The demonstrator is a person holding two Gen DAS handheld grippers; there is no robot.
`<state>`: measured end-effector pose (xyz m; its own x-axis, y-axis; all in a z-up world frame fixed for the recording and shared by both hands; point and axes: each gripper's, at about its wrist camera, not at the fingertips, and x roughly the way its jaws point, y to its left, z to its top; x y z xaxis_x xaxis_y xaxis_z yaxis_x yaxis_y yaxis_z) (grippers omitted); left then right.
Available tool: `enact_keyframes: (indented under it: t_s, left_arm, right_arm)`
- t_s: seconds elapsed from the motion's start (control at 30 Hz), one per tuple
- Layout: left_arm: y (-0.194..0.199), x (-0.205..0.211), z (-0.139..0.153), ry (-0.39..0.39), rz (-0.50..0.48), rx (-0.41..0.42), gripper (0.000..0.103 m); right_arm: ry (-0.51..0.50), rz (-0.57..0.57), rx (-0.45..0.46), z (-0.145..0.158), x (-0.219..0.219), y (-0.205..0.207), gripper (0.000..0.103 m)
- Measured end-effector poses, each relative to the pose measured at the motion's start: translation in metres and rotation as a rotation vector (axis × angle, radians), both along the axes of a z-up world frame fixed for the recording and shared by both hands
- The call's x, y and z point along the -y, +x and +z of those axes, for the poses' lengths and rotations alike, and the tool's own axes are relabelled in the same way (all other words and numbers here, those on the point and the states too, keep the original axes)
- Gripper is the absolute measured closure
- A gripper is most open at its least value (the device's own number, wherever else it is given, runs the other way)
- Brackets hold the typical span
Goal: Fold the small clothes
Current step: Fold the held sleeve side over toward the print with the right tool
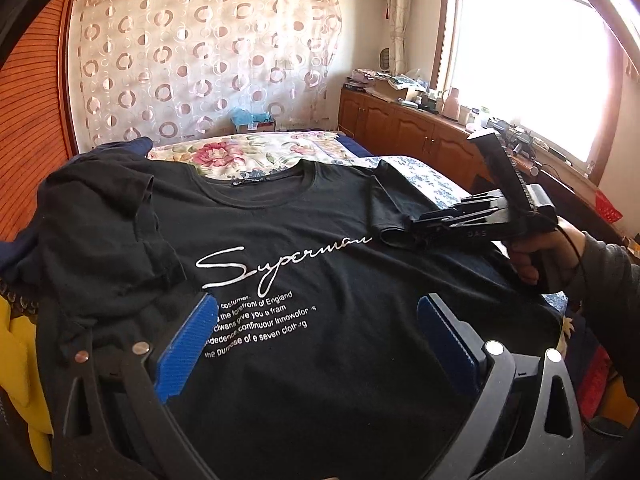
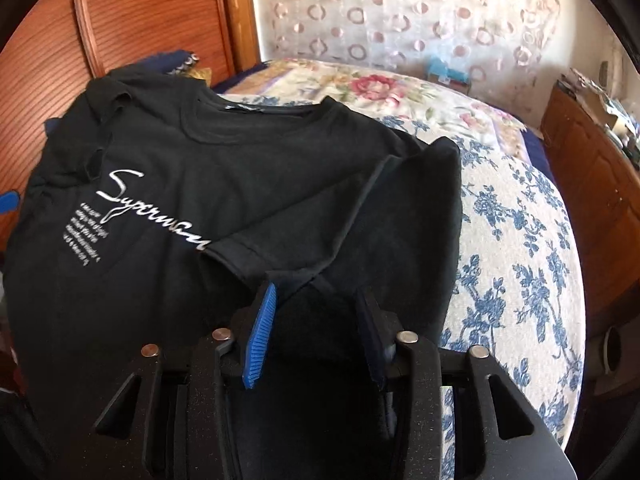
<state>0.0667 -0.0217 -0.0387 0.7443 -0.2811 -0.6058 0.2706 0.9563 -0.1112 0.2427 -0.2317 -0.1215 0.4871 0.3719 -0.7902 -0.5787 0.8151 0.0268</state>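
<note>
Two hand-held grippers, left gripper spread wide, right gripper apart astride sleeve, one black T-shirt

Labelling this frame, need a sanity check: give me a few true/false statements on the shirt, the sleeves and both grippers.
1. The black T-shirt lies front up, its white print showing. True.
2. The left gripper is clamped on the hem. False: its jaws stand wide apart over the printed chest, with nothing pinched between them.
3. The right sleeve is folded in over the shirt's body. True.
4. The right gripper is by the collar. False: it is at the folded sleeve's edge.
5. The bedcover is plain white. False: it has a floral print.
</note>
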Motion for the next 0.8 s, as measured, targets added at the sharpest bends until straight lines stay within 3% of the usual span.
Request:
enact_keyframes:
  t_s: [0.03,0.17,0.33,0.53,0.7,0.77,0.8]
  left_arm:
    - [0.000,0.000,-0.001,-0.002,0.002,-0.002,0.002]
    - [0.000,-0.001,0.000,-0.007,0.001,0.001,0.002]
    - [0.000,0.001,0.000,-0.007,0.000,0.006,0.002]
    - [-0.002,0.002,-0.002,-0.007,0.001,0.004,0.002]
    - [-0.003,0.005,-0.003,-0.007,-0.003,0.001,0.002]
    - [-0.004,0.007,-0.002,-0.006,-0.007,0.002,0.002]
    - [-0.004,0.008,-0.002,-0.006,-0.008,0.003,0.002]
  right_arm:
    - [-0.002,0.009,0.005,0.001,0.000,-0.003,0.085]
    - [-0.014,0.043,0.027,0.006,0.006,-0.019,0.096]
    - [0.012,0.075,0.048,0.015,0.013,-0.041,0.098]
    - [0.057,0.103,-0.024,0.011,0.020,-0.064,0.098]
    - [0.072,0.079,0.009,0.018,0.025,-0.074,0.097]
    - [0.055,0.052,0.054,0.024,0.023,-0.072,0.076]
    - [0.042,0.036,0.075,0.026,0.021,-0.069,0.071]
